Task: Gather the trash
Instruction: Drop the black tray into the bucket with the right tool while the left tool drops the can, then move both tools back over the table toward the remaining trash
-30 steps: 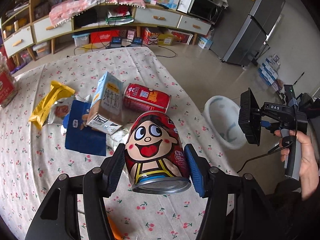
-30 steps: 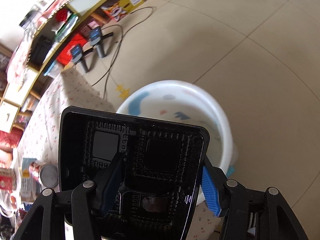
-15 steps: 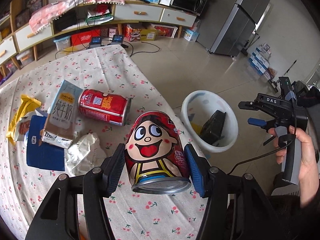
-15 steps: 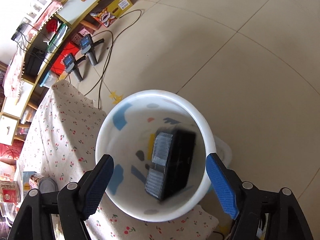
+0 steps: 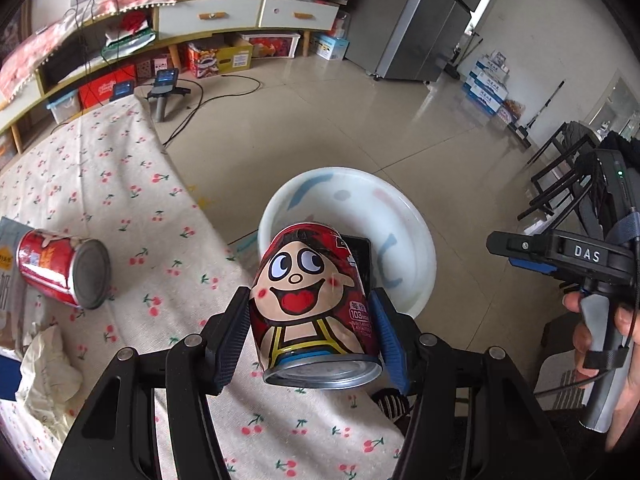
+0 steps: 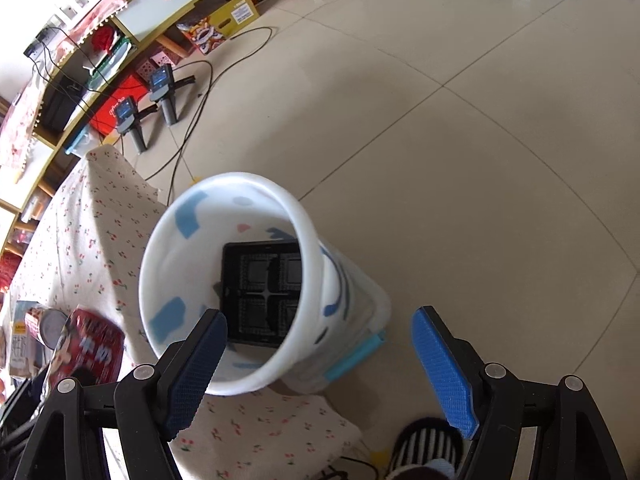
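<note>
Left wrist view: your left gripper (image 5: 310, 326) is clamped on the cartoon-face can (image 5: 310, 304), carried out past the table edge (image 5: 192, 216) toward the white bin (image 5: 400, 216) on the floor. This looks like the drop-off step for the can. A second red can (image 5: 60, 266) and crumpled wrapper (image 5: 48, 364) lie on the tablecloth.

Right wrist view: your right gripper (image 6: 320, 372) has just been opening; its jaws stand apart, nothing between them. The black tray (image 6: 260, 292) lies inside the bin. Next, centre the can over the rim, then release.
</note>
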The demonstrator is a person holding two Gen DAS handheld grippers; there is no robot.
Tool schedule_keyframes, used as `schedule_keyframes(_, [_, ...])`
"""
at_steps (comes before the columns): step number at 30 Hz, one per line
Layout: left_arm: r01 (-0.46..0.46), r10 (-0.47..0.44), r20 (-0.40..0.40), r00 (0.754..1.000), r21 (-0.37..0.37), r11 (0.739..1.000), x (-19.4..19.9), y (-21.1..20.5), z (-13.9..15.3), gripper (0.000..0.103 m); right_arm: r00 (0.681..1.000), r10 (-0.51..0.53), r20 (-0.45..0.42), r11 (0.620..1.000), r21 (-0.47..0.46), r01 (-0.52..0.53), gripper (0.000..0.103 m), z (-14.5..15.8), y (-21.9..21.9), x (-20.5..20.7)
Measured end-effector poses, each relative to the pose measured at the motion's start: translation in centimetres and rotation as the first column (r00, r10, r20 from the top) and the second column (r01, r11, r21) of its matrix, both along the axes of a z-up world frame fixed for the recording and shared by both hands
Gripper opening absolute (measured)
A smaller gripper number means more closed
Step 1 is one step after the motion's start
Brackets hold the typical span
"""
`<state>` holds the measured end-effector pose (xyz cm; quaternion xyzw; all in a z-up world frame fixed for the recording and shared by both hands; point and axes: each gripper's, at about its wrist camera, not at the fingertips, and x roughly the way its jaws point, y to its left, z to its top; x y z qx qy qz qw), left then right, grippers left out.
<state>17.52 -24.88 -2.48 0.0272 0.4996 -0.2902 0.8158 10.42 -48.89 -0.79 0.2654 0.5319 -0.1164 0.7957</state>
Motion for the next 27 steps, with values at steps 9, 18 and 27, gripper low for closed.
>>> schedule_keyframes(9, [0.006,-0.007,0.019,1.000,0.056,0.998,2.2,-3.9,-1.9,0.070,1.000,-0.031,0.003,1.000,-0.002,0.031,0.081,0.0,-1.8,-1.7])
schedule_keyframes(18, [-0.024,0.022,0.043,0.999,0.048,0.999,1.9,-1.0,-0.3,0.090,1.000,-0.002,0.021,1.000,-0.004,0.002,0.081,0.8,-0.6,-0.9])
schedule_keyframes(27, [-0.105,0.100,0.077,0.992,0.069,0.992,1.6,6.6,1.7,0.099,0.997,0.061,0.039,0.998,-0.024,-0.060,0.081,1.8,2.6,0.5])
